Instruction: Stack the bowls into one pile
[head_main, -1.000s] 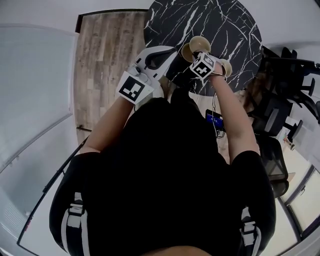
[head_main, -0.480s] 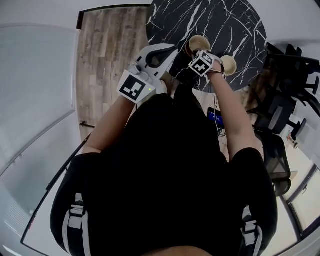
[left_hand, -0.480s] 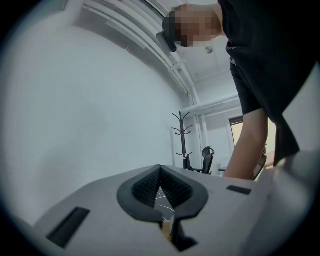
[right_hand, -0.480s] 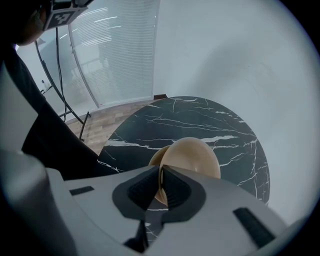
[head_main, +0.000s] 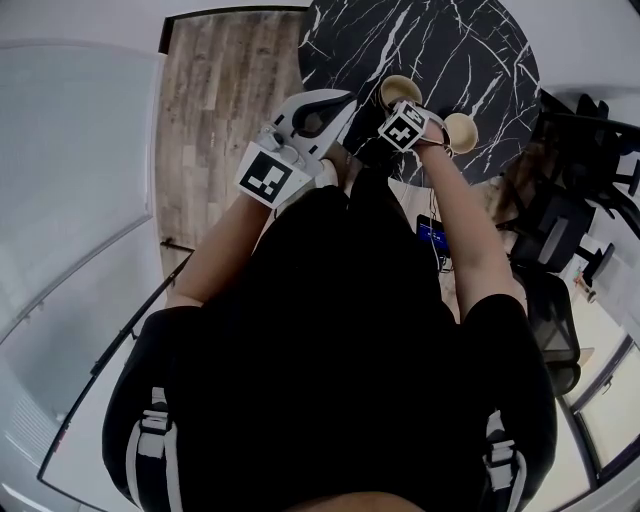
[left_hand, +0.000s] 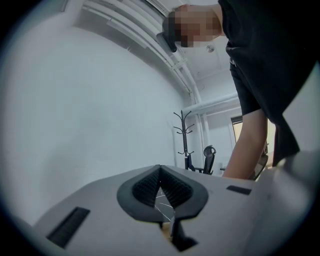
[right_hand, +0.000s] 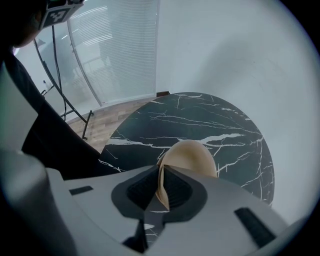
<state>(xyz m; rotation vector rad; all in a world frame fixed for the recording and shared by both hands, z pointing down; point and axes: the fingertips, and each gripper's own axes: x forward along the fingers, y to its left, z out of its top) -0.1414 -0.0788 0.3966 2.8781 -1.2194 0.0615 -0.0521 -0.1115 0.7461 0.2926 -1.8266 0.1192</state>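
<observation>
Pinching the rim of a tilted bowl (right_hand: 192, 156) at the table (right_hand: 200, 115), my right claw (right_hand: 161, 174) is nearly closed, jaws just easing apart; released crooked, it may roll away from the other bowl (head_main: 461, 131); left claw (left_hand: 159, 186) closed, empty

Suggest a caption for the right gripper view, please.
Right gripper, jaws just opening slightly, grips tan bowl by its rim above marble table.

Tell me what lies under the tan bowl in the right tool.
The black marble table shows all round the bowl. Its underside, and any bowl nested beneath, is covered. The right tool has the rim between its jaws, which have just been opening.
</observation>
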